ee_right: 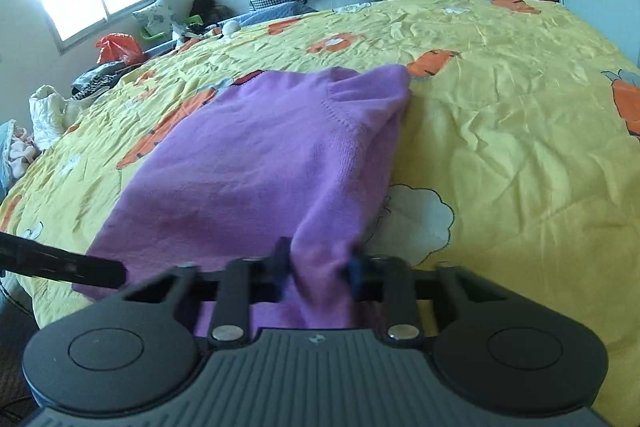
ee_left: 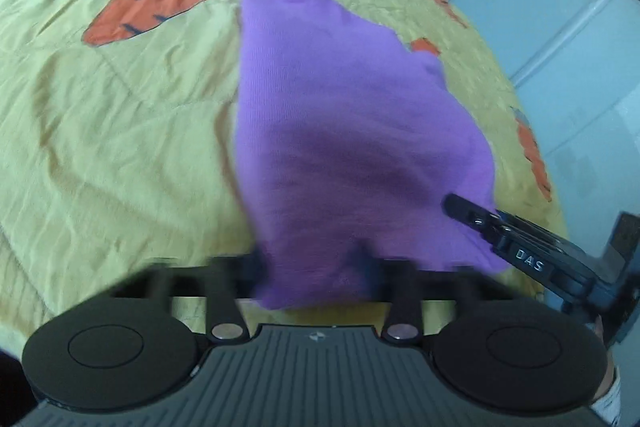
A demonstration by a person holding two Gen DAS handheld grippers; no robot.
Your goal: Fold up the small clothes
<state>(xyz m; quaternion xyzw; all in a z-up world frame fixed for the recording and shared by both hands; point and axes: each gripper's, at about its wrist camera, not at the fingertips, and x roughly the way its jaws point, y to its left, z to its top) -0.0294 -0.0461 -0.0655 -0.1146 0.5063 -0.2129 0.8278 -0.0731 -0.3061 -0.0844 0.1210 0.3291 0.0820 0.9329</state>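
While the purple sweater (ee_right: 260,163) lies flat on the yellow carrot-print bedspread (ee_right: 500,131), the left gripper (ee_left: 316,259) and right gripper (ee_right: 320,267) each pinch its near hem (jaws nearly closed on the knit).

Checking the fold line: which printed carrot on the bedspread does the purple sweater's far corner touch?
In the right wrist view, the small orange carrot beside the purple sweater's far right corner. The other carrots lie left of it or far right.

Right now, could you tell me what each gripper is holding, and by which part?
Both hold the purple sweater by its near edge: the left gripper pinches one bunched end, the right gripper the other.
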